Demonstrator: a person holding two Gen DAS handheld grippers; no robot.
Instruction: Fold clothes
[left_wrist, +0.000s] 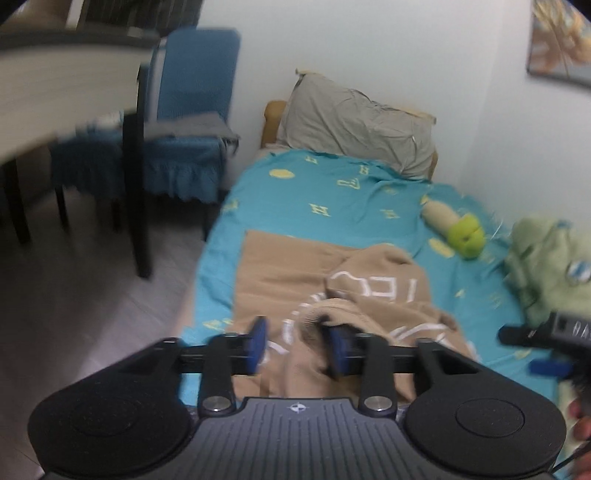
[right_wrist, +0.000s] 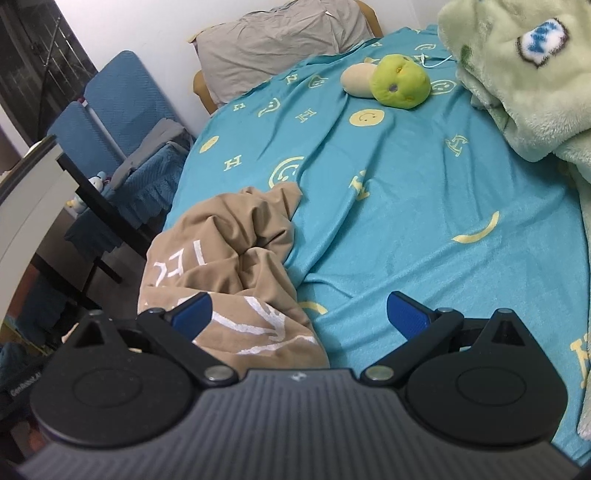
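While the turquoise sheet spreads across the bed, your tan garment lies crumpled along its near left side. Your left gripper stands half-spread, cloth between its pads; your right gripper gapes wide over the garment's edge.

Bed w/ teal sheet, yellow smileys + letters printed on it. Grey pillow at head end, against white wall. Green/beige plush toy lying on sheet. Pale green fleece blanket at bed's edge. Blue-covered chairs beside bed, dark-legged table near them.
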